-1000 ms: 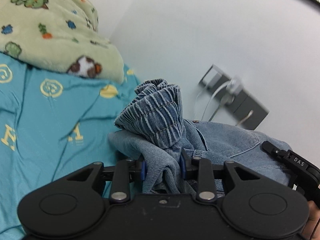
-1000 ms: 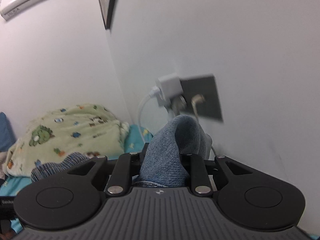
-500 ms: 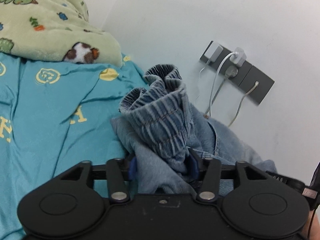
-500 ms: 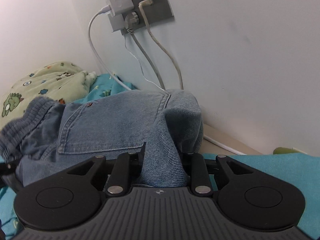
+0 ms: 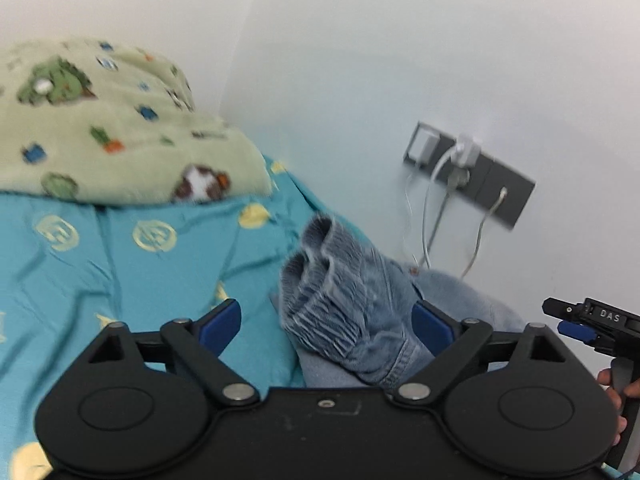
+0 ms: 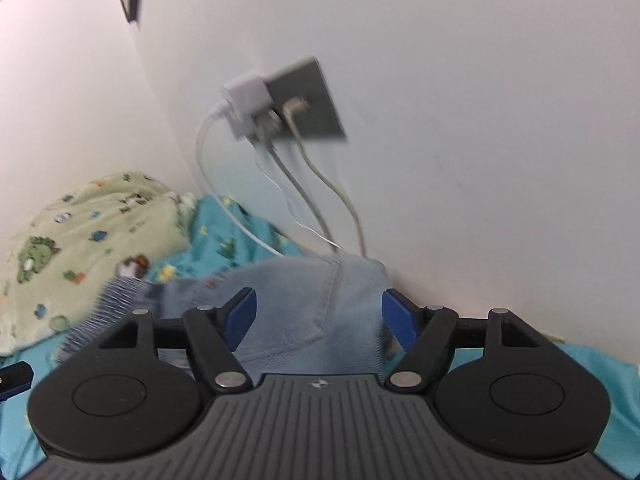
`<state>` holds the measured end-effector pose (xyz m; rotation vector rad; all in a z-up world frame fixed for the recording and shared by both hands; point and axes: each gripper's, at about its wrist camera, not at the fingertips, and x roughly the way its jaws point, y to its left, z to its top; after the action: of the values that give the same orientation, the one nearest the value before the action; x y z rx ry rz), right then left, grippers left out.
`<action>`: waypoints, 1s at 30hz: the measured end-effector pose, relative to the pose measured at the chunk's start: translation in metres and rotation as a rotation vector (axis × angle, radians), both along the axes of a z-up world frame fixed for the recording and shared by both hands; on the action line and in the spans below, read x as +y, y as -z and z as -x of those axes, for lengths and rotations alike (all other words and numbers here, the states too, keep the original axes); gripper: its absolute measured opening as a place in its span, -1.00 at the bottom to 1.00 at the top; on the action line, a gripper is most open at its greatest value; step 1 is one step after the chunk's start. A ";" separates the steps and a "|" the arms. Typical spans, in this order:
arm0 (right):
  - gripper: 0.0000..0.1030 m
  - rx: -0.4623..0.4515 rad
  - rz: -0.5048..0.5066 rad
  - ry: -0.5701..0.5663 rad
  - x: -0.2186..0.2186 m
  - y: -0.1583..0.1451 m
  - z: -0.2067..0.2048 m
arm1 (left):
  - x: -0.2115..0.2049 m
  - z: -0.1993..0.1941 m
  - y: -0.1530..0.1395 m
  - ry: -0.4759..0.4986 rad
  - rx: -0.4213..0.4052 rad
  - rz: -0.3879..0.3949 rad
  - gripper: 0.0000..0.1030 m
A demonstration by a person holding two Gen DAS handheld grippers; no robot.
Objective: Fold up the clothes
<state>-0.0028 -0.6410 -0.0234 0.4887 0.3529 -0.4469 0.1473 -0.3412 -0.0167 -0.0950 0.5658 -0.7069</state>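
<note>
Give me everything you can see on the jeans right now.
The jeans are light blue denim with a gathered, ribbed waistband bunched up at one end and a stitched back pocket facing up. They lie folded in a heap on the teal bedsheet, close to the wall under the charger cables. Both the left tool and the right tool have just been opening; their blue pads now stand wide on either side of the denim, so neither clamps it.
</note>
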 end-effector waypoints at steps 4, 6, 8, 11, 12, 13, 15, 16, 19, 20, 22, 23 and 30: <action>0.41 -0.022 0.023 -0.044 0.026 -0.031 -0.003 | 0.027 0.018 -0.038 -0.036 -0.060 -0.018 0.78; 0.41 -0.027 0.039 -0.074 0.040 -0.048 -0.006 | 0.044 0.026 -0.058 -0.059 -0.092 -0.024 0.78; 0.40 -0.021 0.069 -0.108 0.056 -0.066 -0.008 | 0.063 0.035 -0.078 -0.091 -0.123 -0.037 0.78; 0.40 -0.033 0.083 -0.152 0.077 -0.092 -0.008 | 0.093 0.046 -0.107 -0.135 -0.157 -0.043 0.84; 0.40 -0.039 0.083 -0.168 0.084 -0.100 -0.008 | 0.104 0.051 -0.116 -0.151 -0.169 -0.045 0.84; 0.40 -0.045 0.086 -0.183 0.091 -0.108 -0.008 | 0.113 0.055 -0.124 -0.169 -0.182 -0.046 0.84; 0.40 -0.061 0.104 -0.214 0.107 -0.124 -0.007 | 0.133 0.067 -0.140 -0.202 -0.206 -0.041 0.86; 0.40 -0.069 0.113 -0.232 0.115 -0.132 -0.007 | 0.143 0.072 -0.146 -0.217 -0.215 -0.037 0.89; 0.40 -0.099 0.138 -0.282 0.143 -0.155 -0.009 | 0.172 0.087 -0.160 -0.259 -0.229 -0.032 0.91; 0.40 -0.109 0.146 -0.304 0.154 -0.162 -0.011 | 0.182 0.091 -0.163 -0.273 -0.232 -0.031 0.91; 0.40 -0.123 0.166 -0.356 0.178 -0.174 -0.015 | 0.201 0.101 -0.169 -0.301 -0.242 -0.032 0.93; 0.40 -0.130 0.178 -0.383 0.192 -0.179 -0.017 | 0.210 0.105 -0.170 -0.314 -0.247 -0.033 0.93; 0.41 -0.168 0.202 -0.562 0.283 -0.186 -0.038 | 0.274 0.121 -0.166 -0.419 -0.256 -0.073 0.98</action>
<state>0.0349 -0.3581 0.1627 0.2118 0.2644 0.1043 0.0259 -0.0676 0.1491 -0.0517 0.3103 -0.2832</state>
